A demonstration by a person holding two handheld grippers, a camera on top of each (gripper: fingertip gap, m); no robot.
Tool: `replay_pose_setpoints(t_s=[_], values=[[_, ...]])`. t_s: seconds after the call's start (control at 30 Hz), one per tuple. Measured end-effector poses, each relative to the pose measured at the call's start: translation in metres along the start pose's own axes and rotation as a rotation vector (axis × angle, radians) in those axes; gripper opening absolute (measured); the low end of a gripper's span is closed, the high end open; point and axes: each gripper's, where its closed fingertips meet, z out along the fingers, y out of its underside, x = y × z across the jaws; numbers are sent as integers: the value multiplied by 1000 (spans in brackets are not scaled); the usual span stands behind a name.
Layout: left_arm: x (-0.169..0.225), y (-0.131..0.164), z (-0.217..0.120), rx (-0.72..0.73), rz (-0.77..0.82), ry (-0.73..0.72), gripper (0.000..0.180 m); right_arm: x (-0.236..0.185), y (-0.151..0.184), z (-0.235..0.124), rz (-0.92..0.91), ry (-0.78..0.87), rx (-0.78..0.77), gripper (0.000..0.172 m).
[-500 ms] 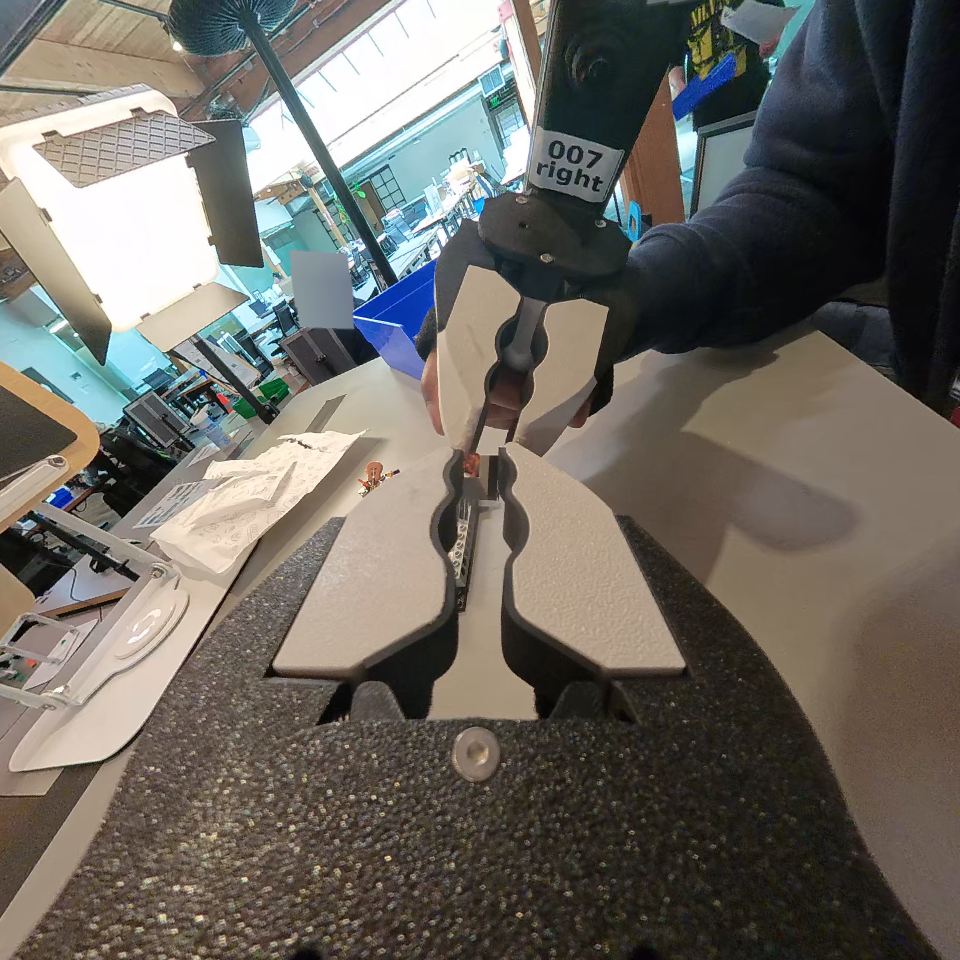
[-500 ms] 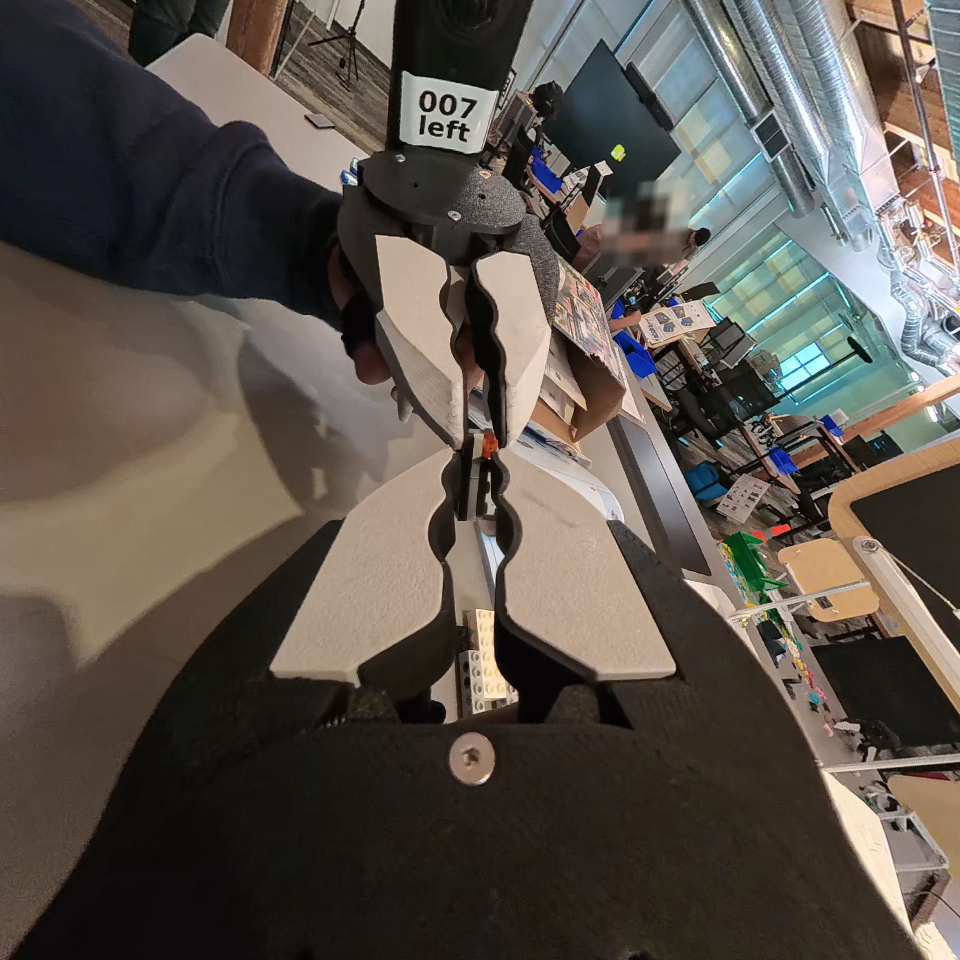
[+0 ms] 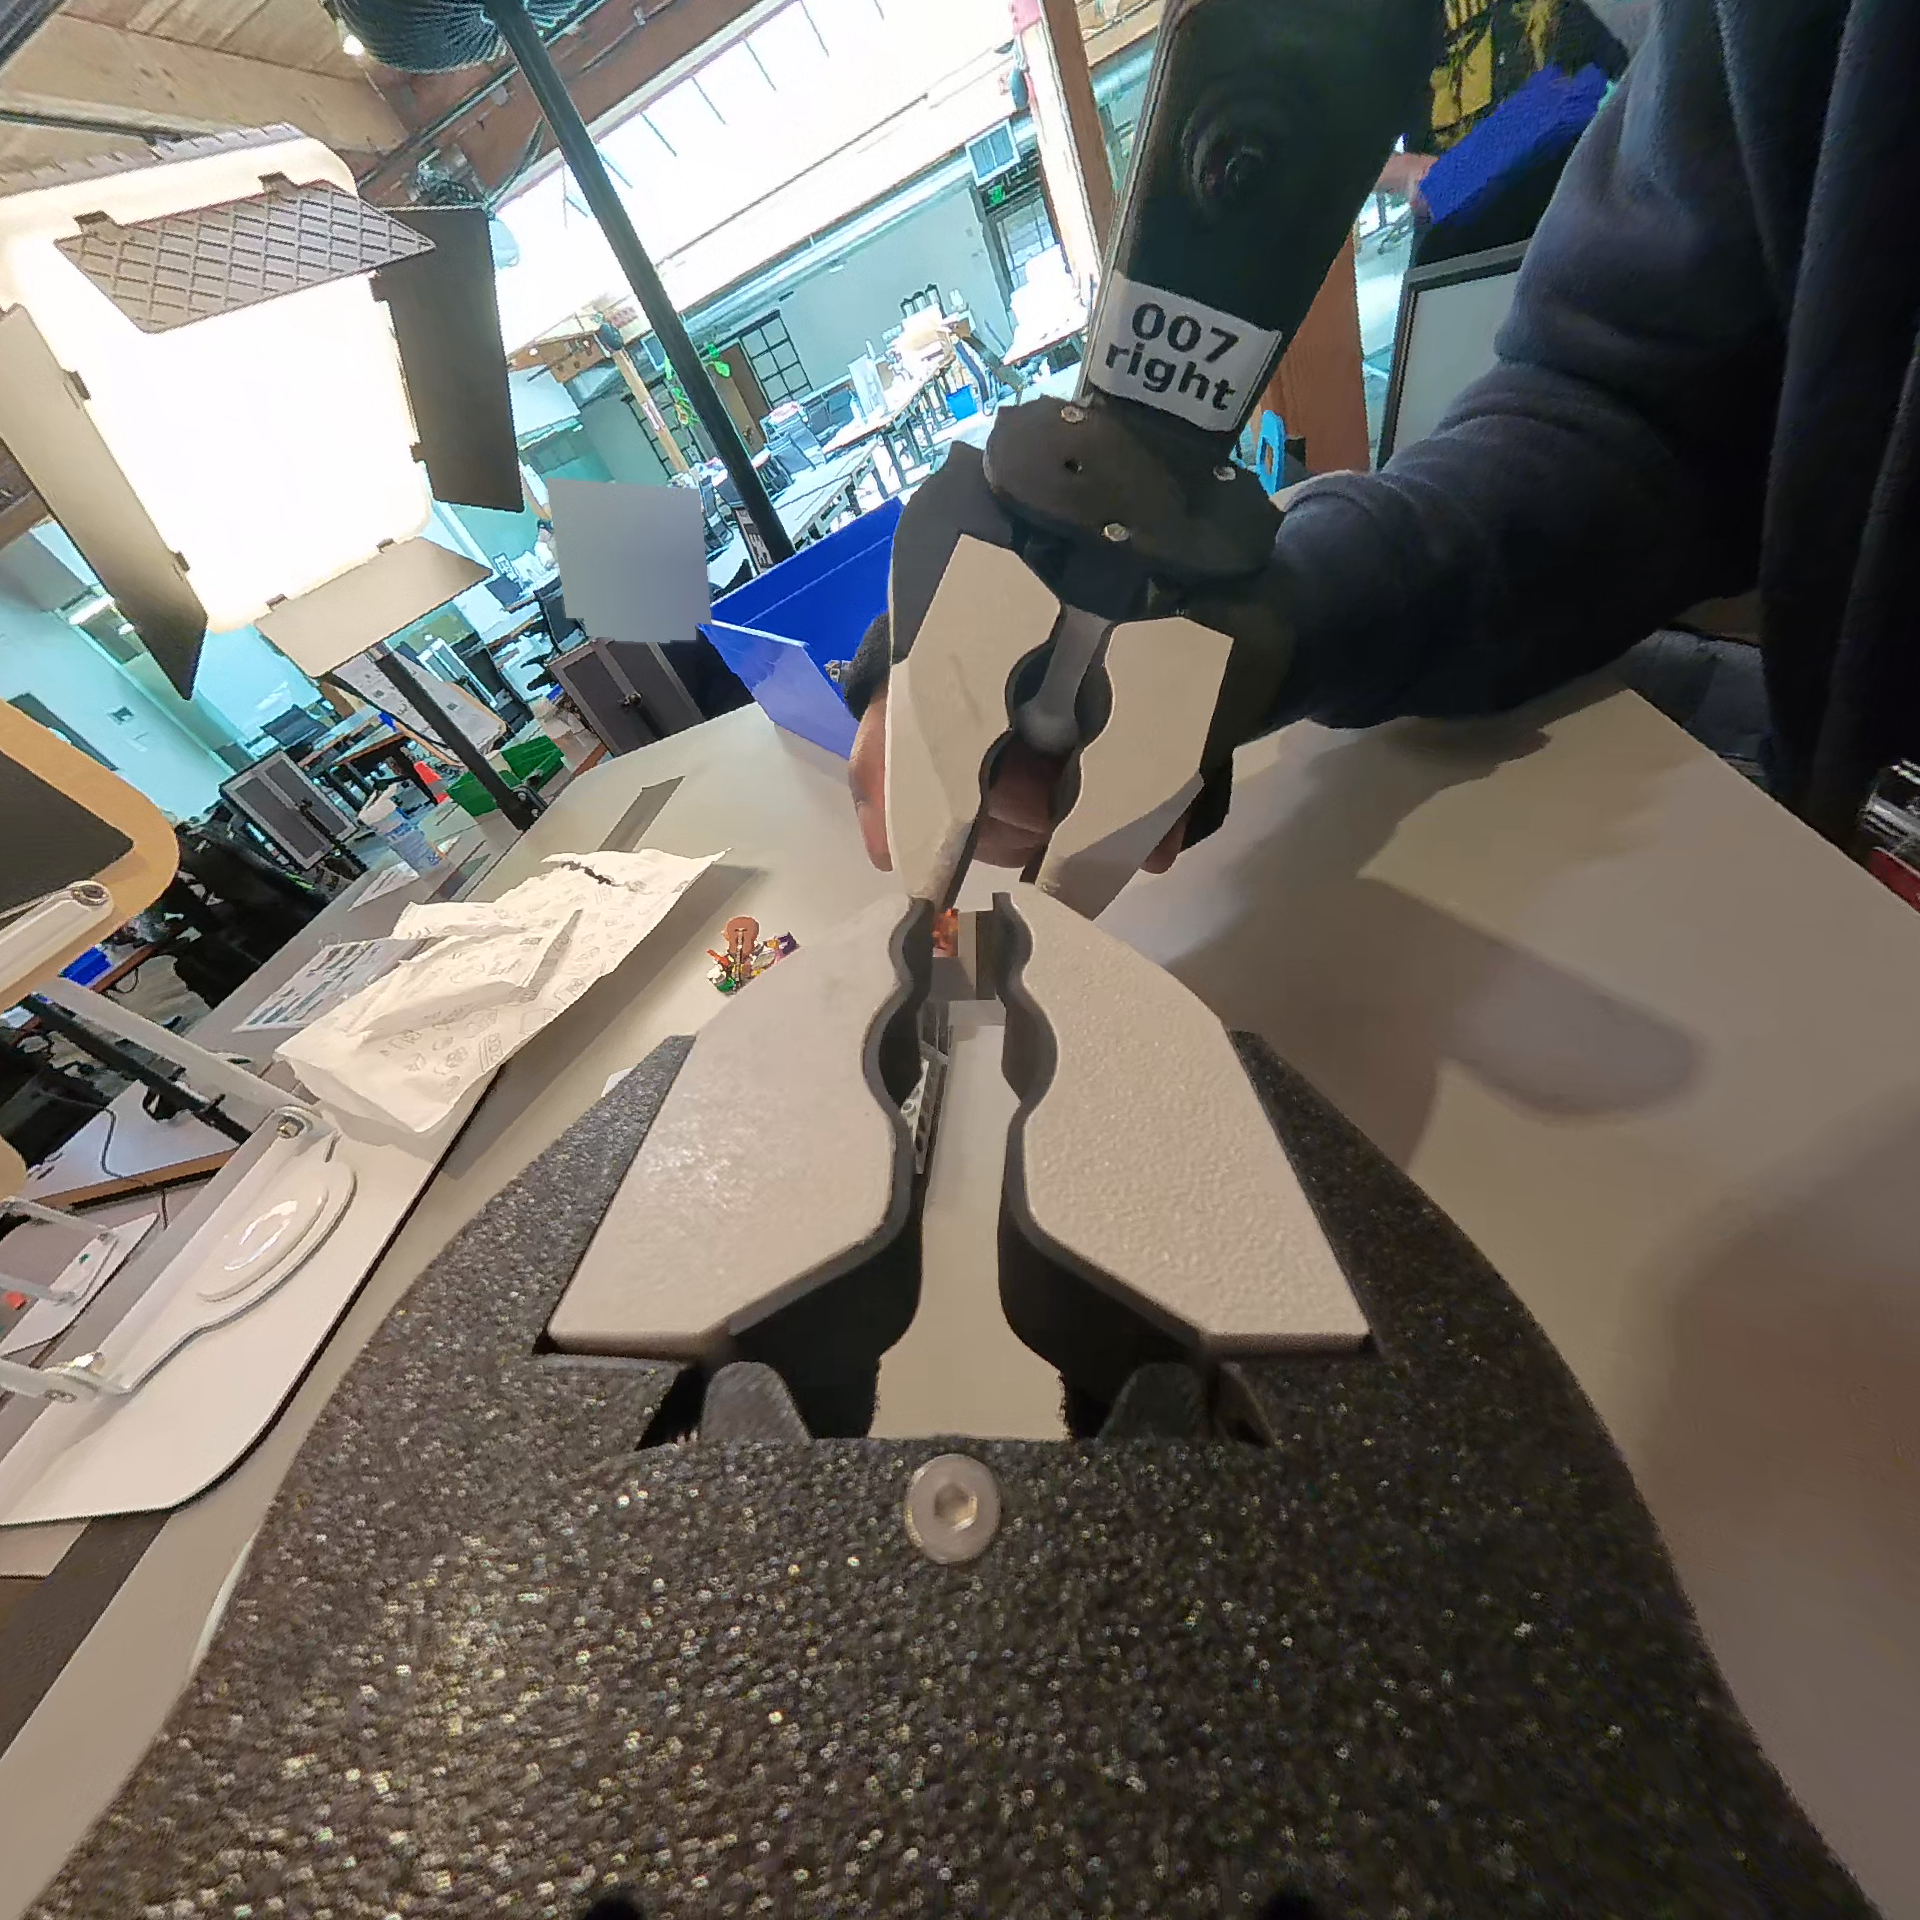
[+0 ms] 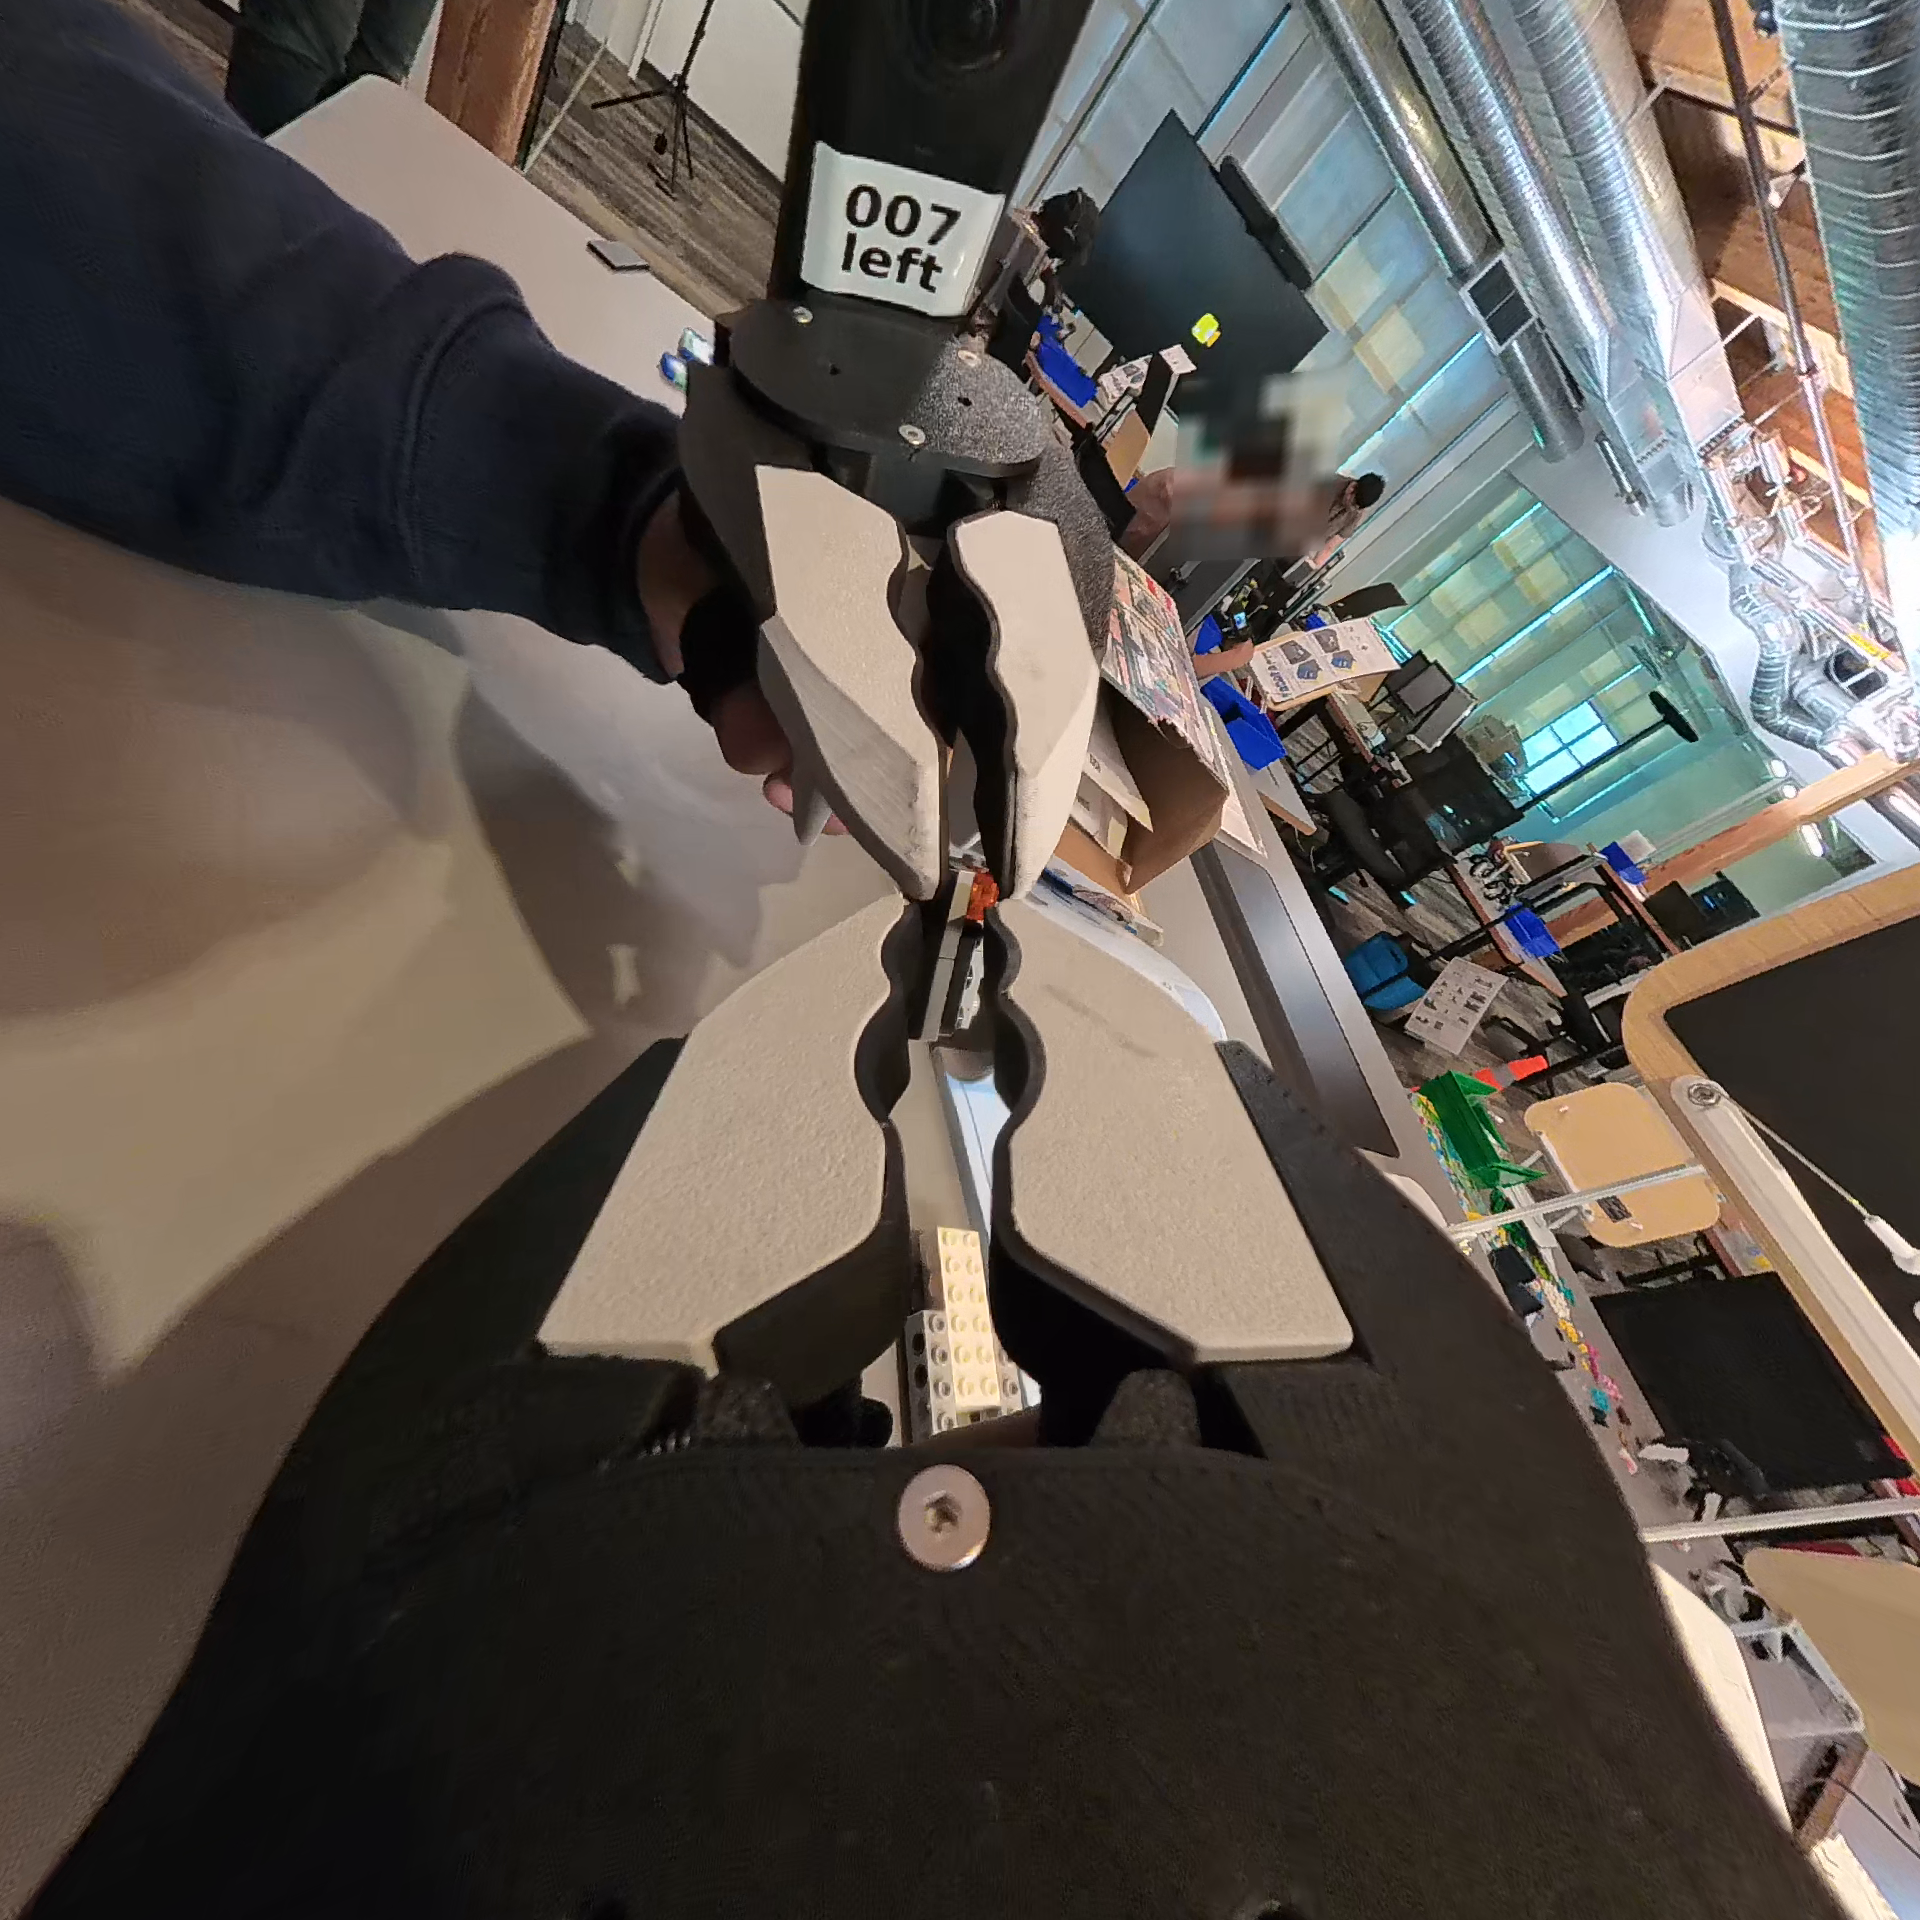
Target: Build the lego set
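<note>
Over at the left, crumpled paper point(image 3: 457, 987) lay on the grey table point(image 3: 1455, 1039), with small coloured bits point(image 3: 750, 954) just beside. Centre: left gripper point(image 3: 951, 914) clamped narrow on a small grey-and-black brick piece point(image 3: 966, 956) tipped with orange. Met tip to tip by right gripper point(image 4: 951, 914), likewise pinched on that same piece point(image 4: 951, 966). Farther right, dark sleeve point(image 3: 1558, 468) above.
</note>
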Motion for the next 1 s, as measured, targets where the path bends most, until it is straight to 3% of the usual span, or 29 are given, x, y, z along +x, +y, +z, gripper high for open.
replay_pose_setpoints(t_s=[0.27,0.47,0.6,0.8,1.0], values=[[-5,-5,1,91,-56,-24,12,7,-1,-1,37,47,35,10],[-16,-4,-5,149,-149,-45,33,5,4,2,68,46,51,10],[-17,-1,-8,176,-233,-4,39,12,-5,-5,153,60,155,10],[-12,-5,-3,226,-249,28,30,21,-19,-13,332,57,340,10],[-8,-7,3,243,-242,31,22,15,-19,-8,372,43,371,10]])
